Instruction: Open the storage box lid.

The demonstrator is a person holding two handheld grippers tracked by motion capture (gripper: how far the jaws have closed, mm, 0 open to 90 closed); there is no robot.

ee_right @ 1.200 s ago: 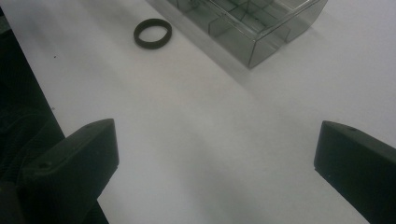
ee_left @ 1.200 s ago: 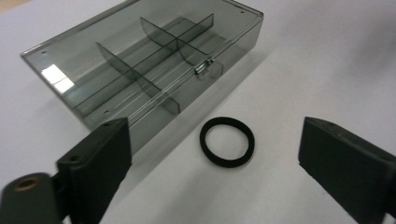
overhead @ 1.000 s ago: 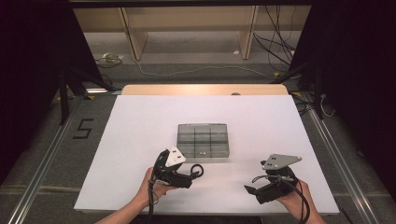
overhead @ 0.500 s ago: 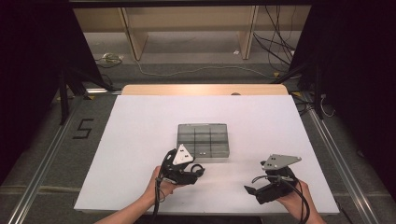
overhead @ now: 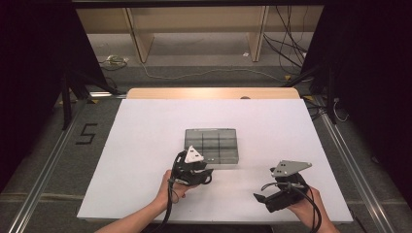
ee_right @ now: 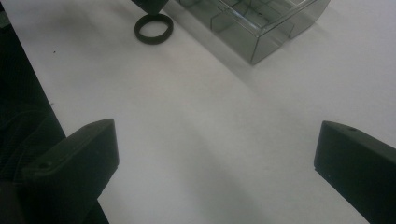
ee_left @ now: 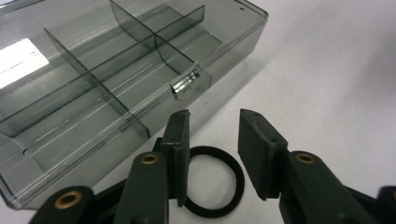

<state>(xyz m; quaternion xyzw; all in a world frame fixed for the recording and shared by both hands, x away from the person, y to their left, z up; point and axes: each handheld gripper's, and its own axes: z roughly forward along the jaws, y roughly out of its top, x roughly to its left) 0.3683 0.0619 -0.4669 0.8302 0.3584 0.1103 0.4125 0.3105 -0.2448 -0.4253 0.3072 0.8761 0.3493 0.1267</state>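
A smoke-grey clear compartment box (overhead: 211, 144) lies open-topped on the white table. A black rubber ring (ee_left: 214, 181) lies flat on the table just in front of the box (ee_left: 93, 84). My left gripper (ee_left: 215, 116) hovers over the ring; its jaws have just been closing, with the ring low between them. The pads straddle it and do not clamp it. In the high view the left gripper (overhead: 204, 172) sits at the box's near left corner. My right gripper (overhead: 261, 199) rests at the near right, jaws wide apart (ee_right: 215, 158) on bare table. The ring (ee_right: 154, 29) and box (ee_right: 261, 23) lie ahead of it.
The white sheet (overhead: 145, 126) covers the table, with bare wood (overhead: 214, 93) at the far edge. Shelving legs and cables (overhead: 204, 73) lie on the floor beyond. Metal rails (overhead: 46, 179) run along both sides.
My left gripper has shifted right, up to the box's near left corner, and its jaws have narrowed. The right gripper has stayed put.
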